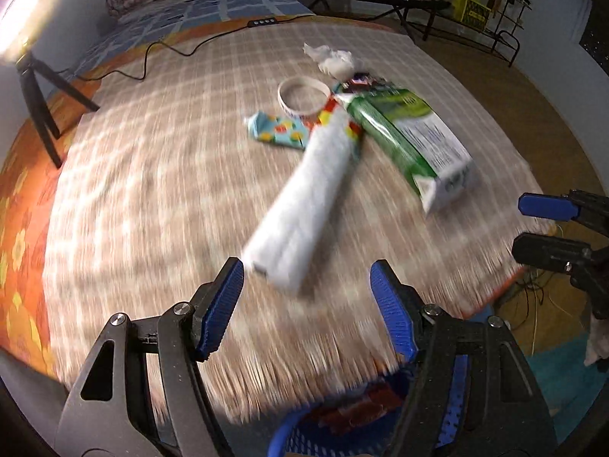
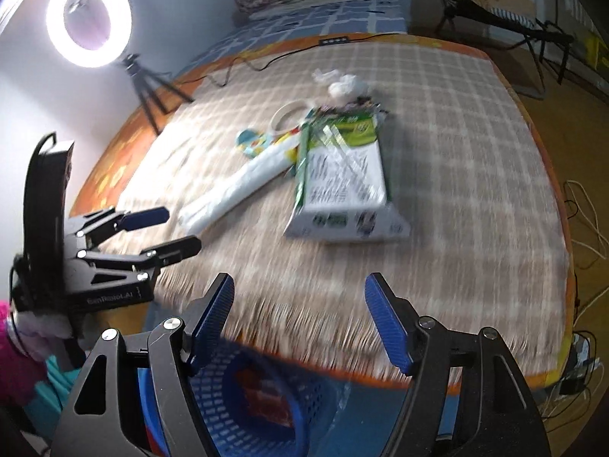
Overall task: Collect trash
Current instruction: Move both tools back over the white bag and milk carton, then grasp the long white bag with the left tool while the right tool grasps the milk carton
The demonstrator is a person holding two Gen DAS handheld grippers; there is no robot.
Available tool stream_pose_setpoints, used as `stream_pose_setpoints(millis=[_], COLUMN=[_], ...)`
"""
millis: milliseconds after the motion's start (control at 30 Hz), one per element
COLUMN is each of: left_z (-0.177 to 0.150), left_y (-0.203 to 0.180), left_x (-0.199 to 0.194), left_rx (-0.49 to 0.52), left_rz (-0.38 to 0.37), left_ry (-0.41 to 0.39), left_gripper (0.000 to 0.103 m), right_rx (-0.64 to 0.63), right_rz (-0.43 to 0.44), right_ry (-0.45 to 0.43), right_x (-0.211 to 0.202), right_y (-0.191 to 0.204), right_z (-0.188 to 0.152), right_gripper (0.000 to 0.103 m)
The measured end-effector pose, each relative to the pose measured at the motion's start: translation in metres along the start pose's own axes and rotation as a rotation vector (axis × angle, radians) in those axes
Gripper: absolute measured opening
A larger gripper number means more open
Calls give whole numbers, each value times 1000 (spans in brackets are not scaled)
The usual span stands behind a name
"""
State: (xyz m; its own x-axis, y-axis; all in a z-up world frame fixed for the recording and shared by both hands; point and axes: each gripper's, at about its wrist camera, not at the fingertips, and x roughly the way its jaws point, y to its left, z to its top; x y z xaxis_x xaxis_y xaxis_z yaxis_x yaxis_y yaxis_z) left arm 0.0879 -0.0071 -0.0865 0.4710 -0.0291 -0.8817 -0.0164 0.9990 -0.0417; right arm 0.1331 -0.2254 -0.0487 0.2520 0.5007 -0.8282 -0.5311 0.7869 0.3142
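**Trash heap on the checked table, basket below the near edge**

The remaining trash lies in one cluster toward the far middle of the table [image 1: 160,175]: a flattened white wrapper [image 1: 304,198] pointing toward the near edge, a green-and-white carton [image 1: 415,141] crossing its far end, a light blue printed packet [image 1: 278,129] beside it, a white tape ring [image 1: 302,95] behind, and crumpled tissue [image 1: 335,59] farthest off. All of it looks light. The wrapper and packet are probably thin, limp and somewhat slippery, best pinched across a free end, such as the wrapper's near tip. The carton appears stiffer but crushable; its long edges offer a hold. The tissue is soft and should compress under any pinch.

The left gripper [image 1: 306,304] hangs over the near table edge with its jaws wide and nothing between them. The right gripper [image 2: 298,320] is likewise spread wide and empty. A blue perforated basket [image 2: 236,392] sits under the near edge, with reddish contents.

Motion blur smears the tablecloth and all print on the carton. The basket is cut off by the gripper frames, so its contents cannot be identified. Small dark items between carton and tissue remain unresolved
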Motion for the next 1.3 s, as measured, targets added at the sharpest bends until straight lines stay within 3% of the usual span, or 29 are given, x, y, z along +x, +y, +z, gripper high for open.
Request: stream_pose_setpoints(millis=[167,433,500,533,867,1067,1300], left_z=[18,32,35,36,47,44,36], left_y=[8,4,3,2,6,17,21], left_x=[20,46,51,52,58,54,46], left_rx=[-26,1,11,15,19,-3,-16], left_rz=[-11,3,7,10,18,1,-2], left_ry=[25,53,52,51,40,36,26], left_gripper=[71,71,71,71,28,22,20], right_rx=[35,45,29,21,-66,-86,-107], right_rz=[-36,-26,-27,-29,-152,-197,-190], right_ry=[10,19,24,26,25,53,94], right_x=[15,39,44,47,68,80,93], right_y=[-14,-18,-15,-13,1,-3,-1], right_z=[28,57,62,64,78,79,76], right_gripper=[71,71,74,81,82,82,82])
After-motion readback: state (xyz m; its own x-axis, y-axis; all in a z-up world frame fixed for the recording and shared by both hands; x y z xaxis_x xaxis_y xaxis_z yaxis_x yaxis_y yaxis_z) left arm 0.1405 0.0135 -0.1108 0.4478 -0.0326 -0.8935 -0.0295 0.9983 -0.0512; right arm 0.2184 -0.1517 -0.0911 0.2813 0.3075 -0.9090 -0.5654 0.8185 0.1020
